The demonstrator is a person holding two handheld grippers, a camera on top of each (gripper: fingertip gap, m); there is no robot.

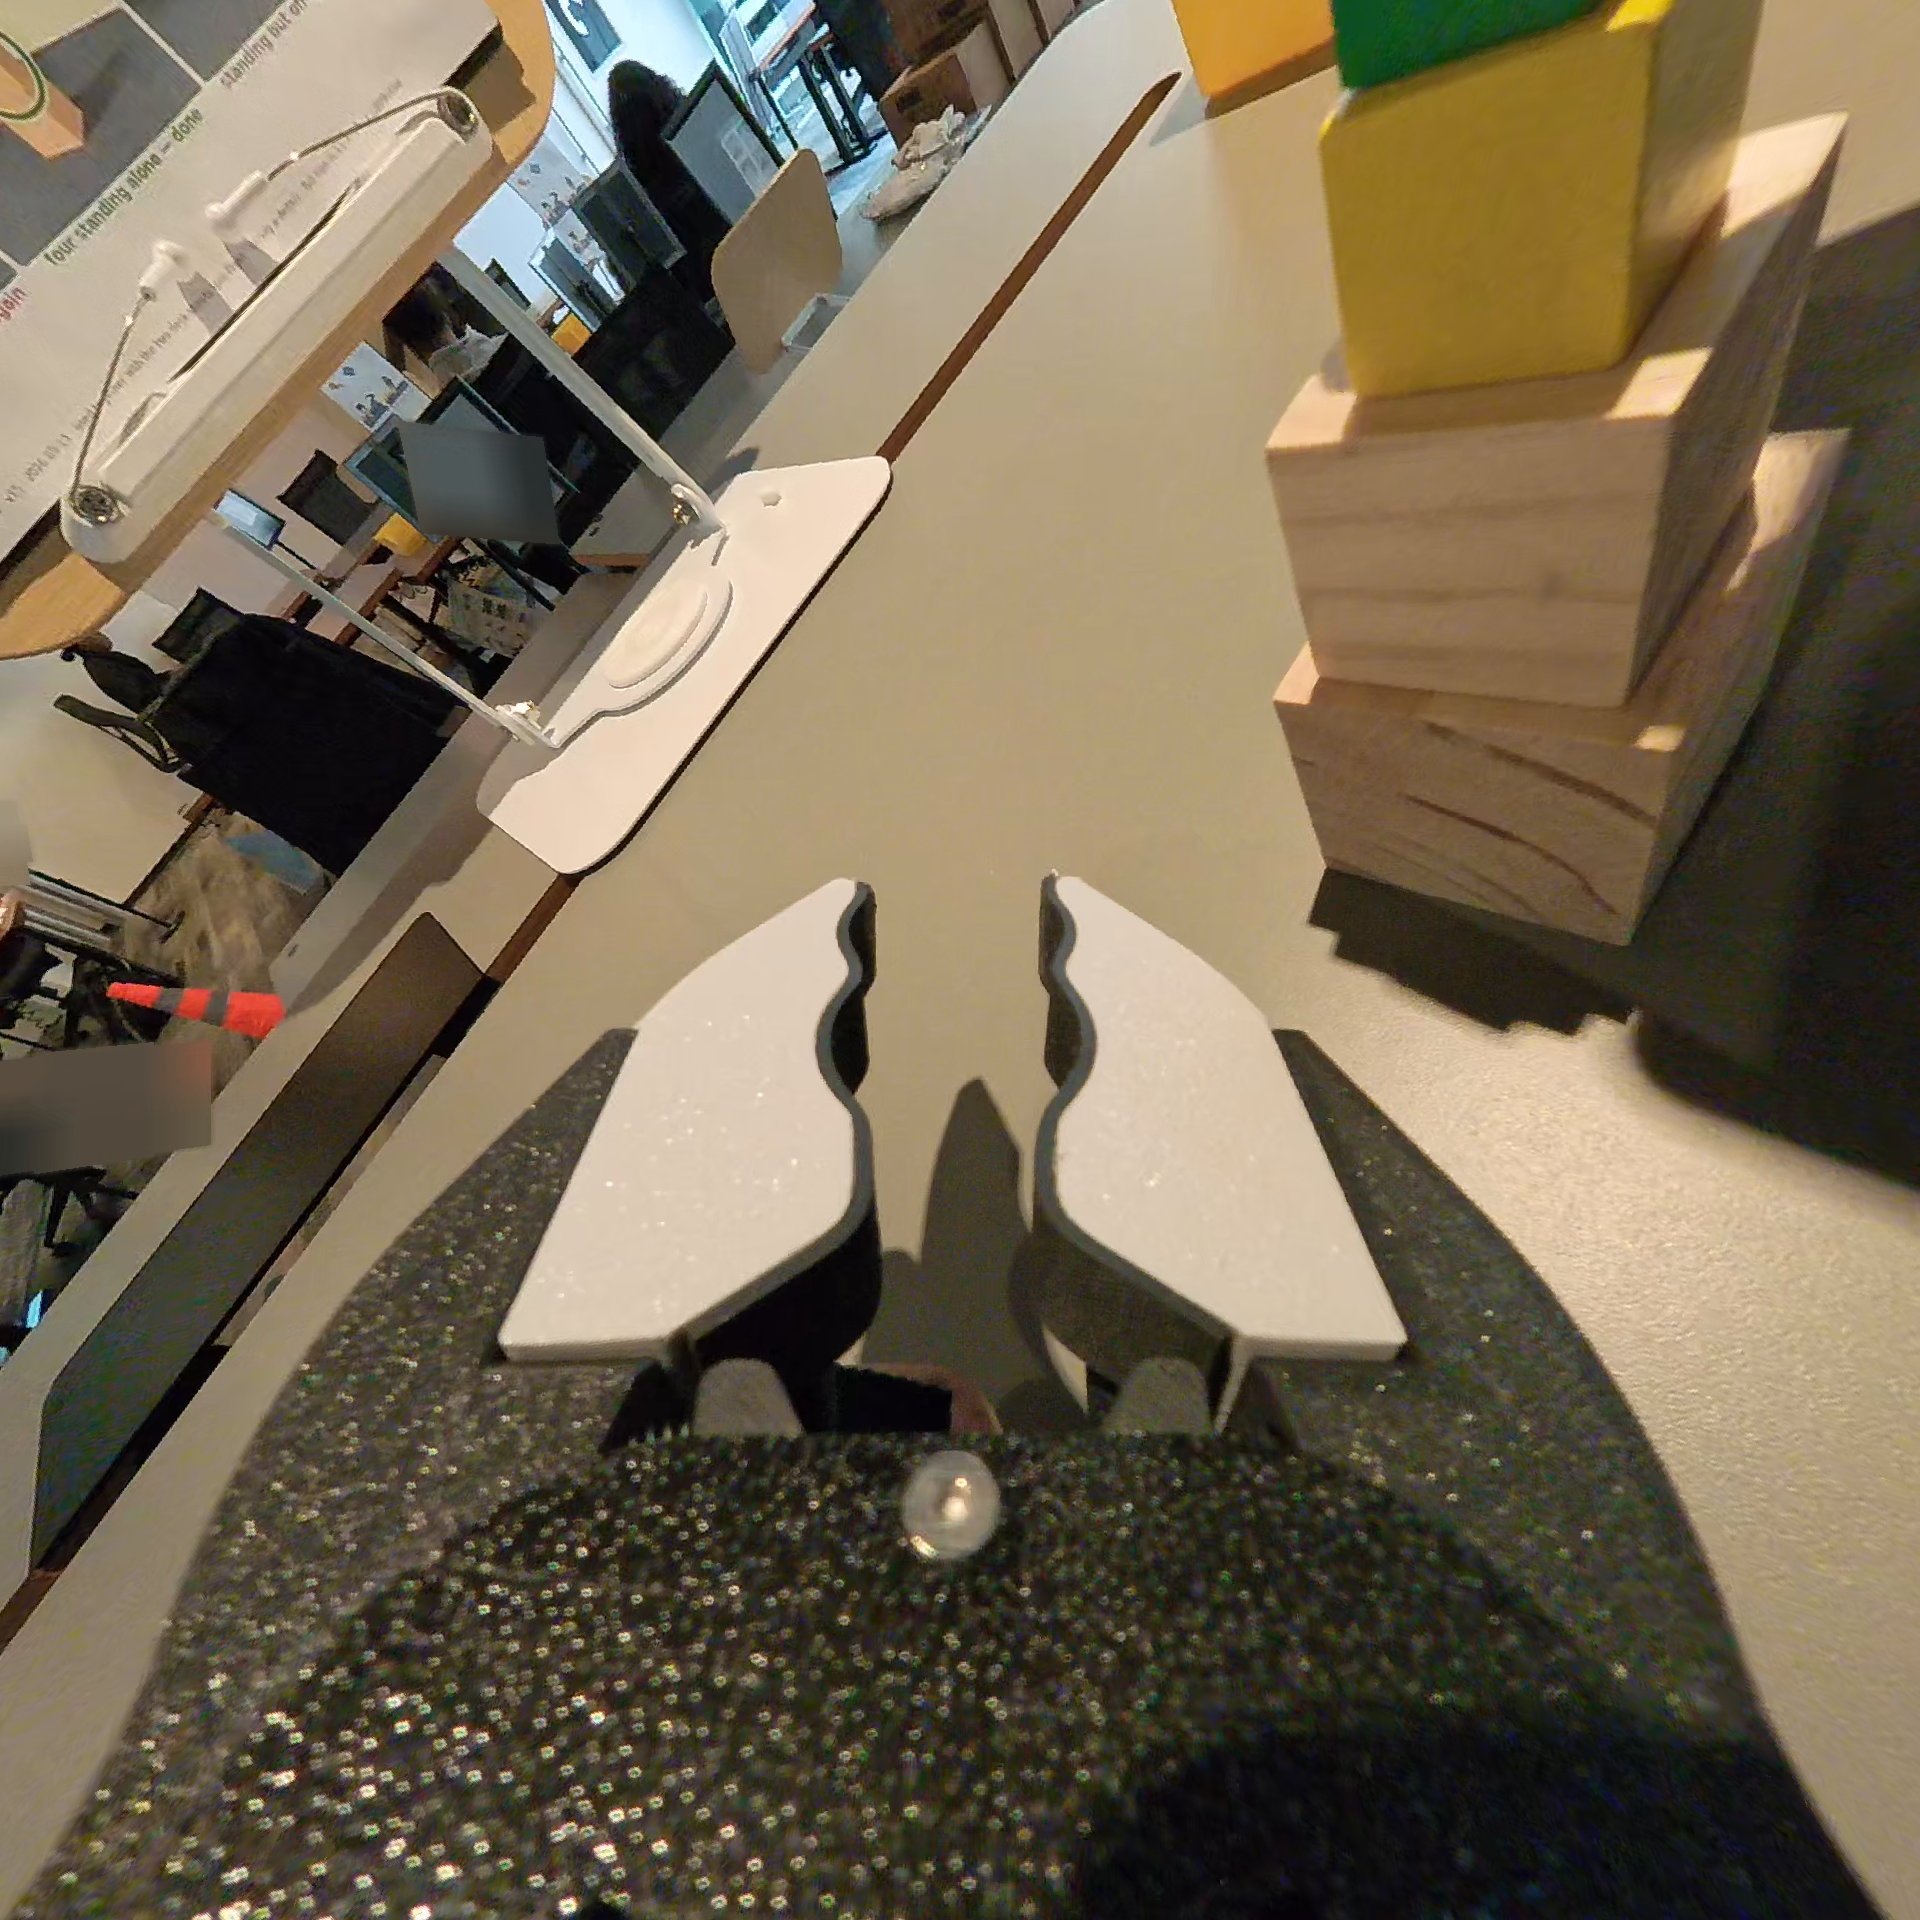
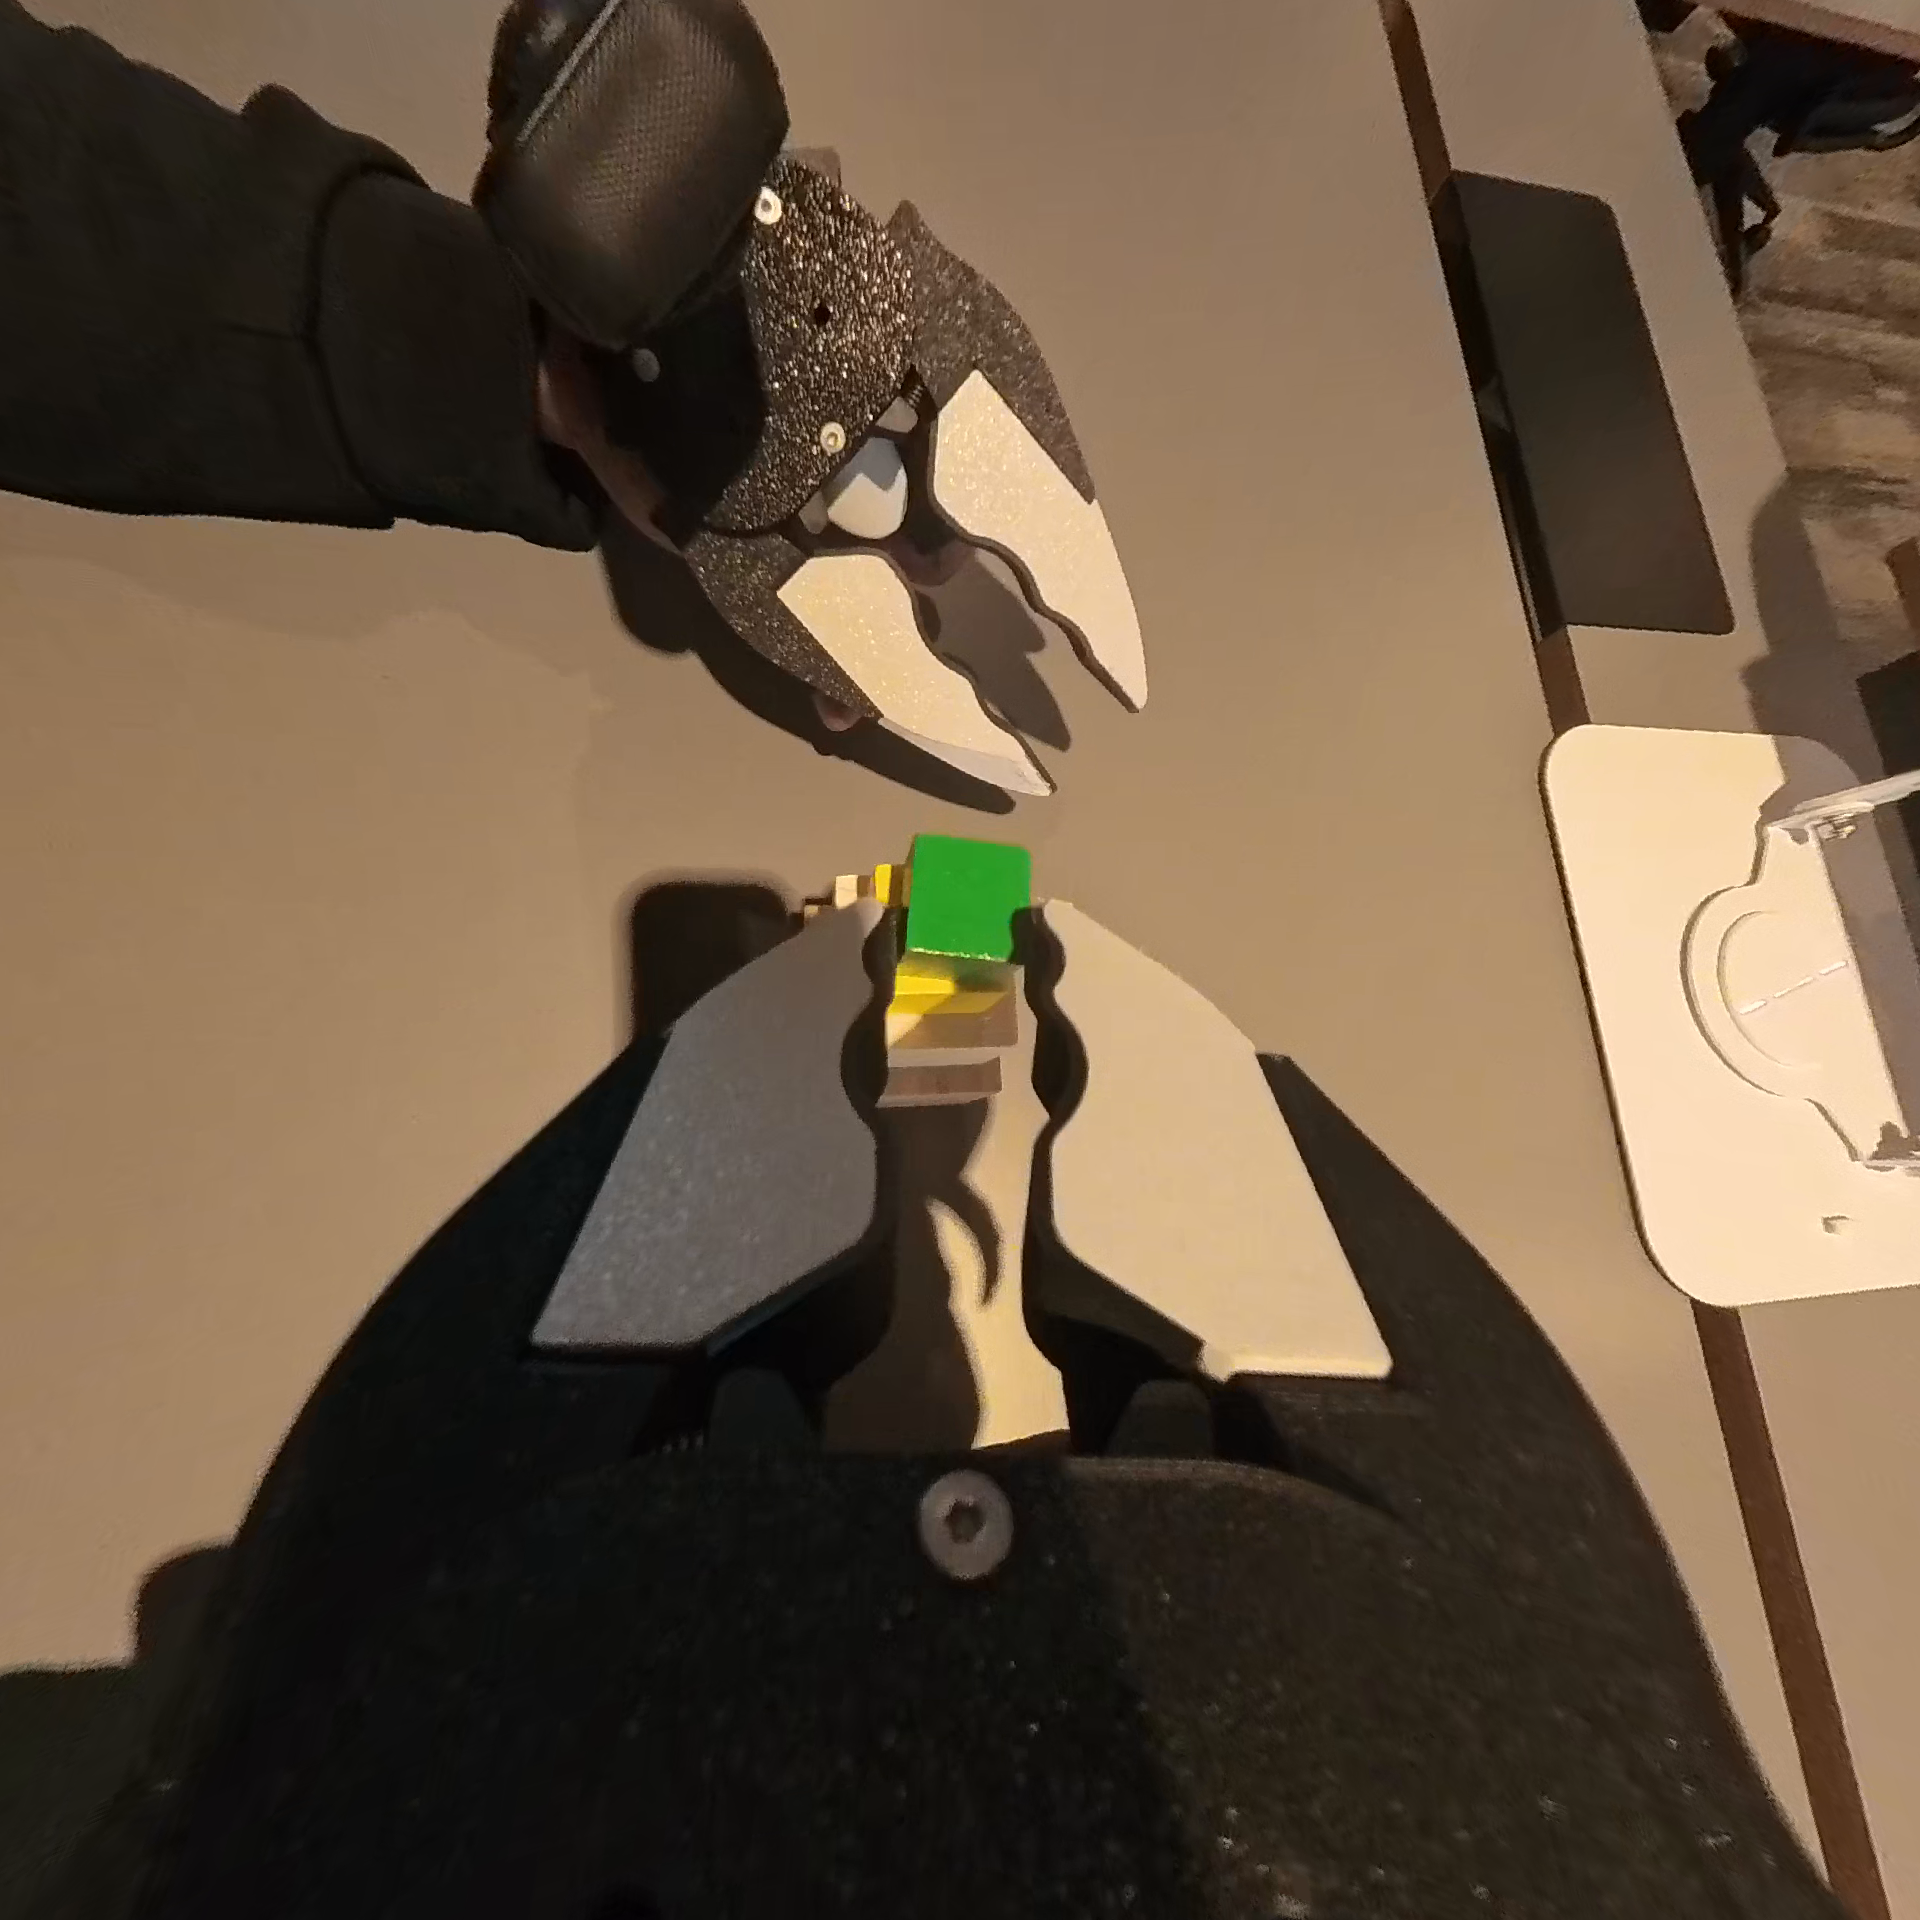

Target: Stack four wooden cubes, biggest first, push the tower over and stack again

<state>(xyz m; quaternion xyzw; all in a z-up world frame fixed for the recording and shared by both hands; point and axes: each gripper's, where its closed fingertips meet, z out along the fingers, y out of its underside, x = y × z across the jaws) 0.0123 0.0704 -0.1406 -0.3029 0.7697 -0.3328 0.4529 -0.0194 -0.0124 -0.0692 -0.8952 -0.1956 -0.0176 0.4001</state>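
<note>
A tower of four cubes stands on the grey table. From the bottom it is a large plain wooden cube, a smaller plain wooden cube, a yellow cube and a green cube. My left gripper is open and empty, low over the table to the left of the tower. It also shows in the right wrist view, just beyond the tower. My right gripper looks straight down on the tower with its jaws apart. The green cube lies between its tips, with a slit on the left side.
A white stand base sits at the table's far edge and also shows in the right wrist view. A black pad lies beyond the table seam. A person's black sleeve holds the left gripper. An orange-yellow object stands far back. The tips of one gripper are about 12 cm away from the tips of the other.
</note>
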